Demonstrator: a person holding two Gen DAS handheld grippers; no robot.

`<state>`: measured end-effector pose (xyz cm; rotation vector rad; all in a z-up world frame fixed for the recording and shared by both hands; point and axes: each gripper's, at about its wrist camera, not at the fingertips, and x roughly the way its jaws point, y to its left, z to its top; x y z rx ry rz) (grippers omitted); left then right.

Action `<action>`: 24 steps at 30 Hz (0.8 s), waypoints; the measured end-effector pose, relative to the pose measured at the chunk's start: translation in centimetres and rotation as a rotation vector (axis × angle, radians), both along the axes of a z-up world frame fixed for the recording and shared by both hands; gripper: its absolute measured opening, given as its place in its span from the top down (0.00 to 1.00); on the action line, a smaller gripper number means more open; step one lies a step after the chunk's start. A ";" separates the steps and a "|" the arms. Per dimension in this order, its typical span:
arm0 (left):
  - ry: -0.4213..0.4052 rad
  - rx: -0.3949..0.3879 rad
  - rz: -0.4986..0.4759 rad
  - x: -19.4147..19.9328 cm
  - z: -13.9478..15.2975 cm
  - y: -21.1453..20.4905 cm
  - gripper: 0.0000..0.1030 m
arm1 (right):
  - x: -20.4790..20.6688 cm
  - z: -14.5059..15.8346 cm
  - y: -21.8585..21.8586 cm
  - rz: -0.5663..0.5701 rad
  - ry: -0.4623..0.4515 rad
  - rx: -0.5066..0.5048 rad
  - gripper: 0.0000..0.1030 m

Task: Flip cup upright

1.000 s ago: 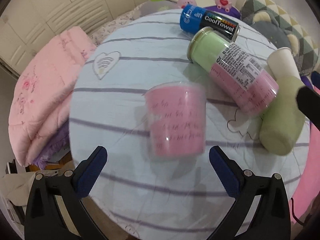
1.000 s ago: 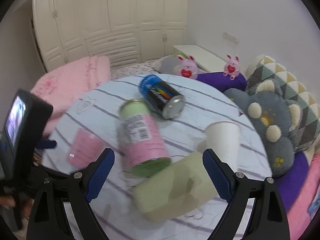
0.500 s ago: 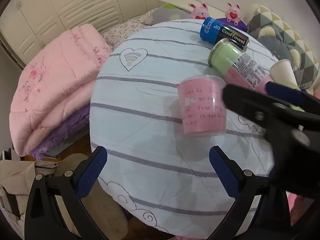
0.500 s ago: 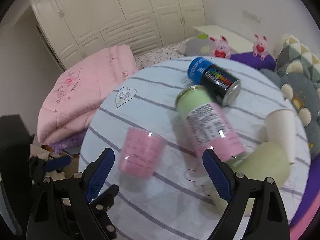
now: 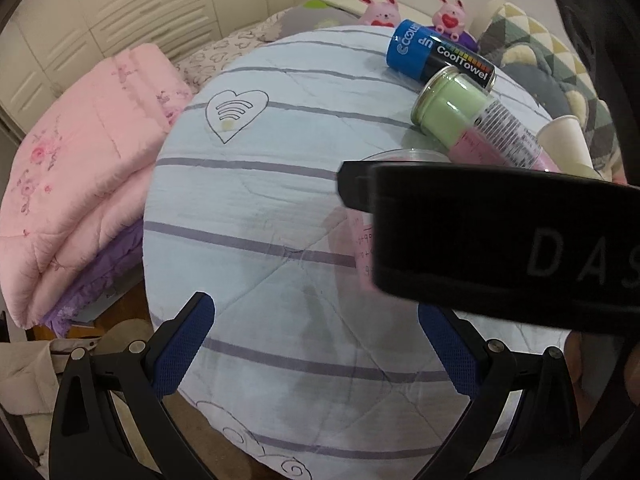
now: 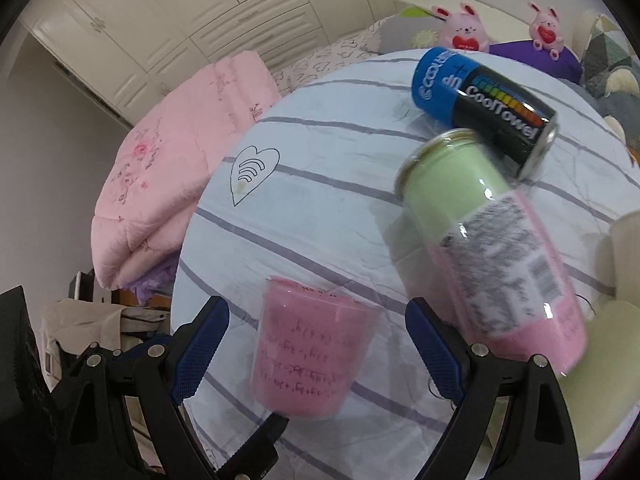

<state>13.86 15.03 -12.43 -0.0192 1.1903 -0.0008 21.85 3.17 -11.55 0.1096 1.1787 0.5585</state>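
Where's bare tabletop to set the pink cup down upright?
Free: the striped cloth between the heart print and the pink cup, and the near edge in front of the left gripper. Crowded: far right, where the CoolTowel can, green-pink jar and paper cup cluster.

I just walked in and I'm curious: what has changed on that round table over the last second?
The right gripper swung left from the green roll to the pink cup, which now sits between its open fingers, not yet gripped. Its black body now blocks much of the left gripper's view. The left gripper stayed open and empty. The cup, the green-and-pink bottle and the blue can lie as before.
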 end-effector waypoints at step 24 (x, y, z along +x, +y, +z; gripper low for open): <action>-0.002 -0.186 0.084 3.2 -1.2 0.4 0.00 | -1.8 2.9 -1.2 -0.031 -0.393 -0.057 0.33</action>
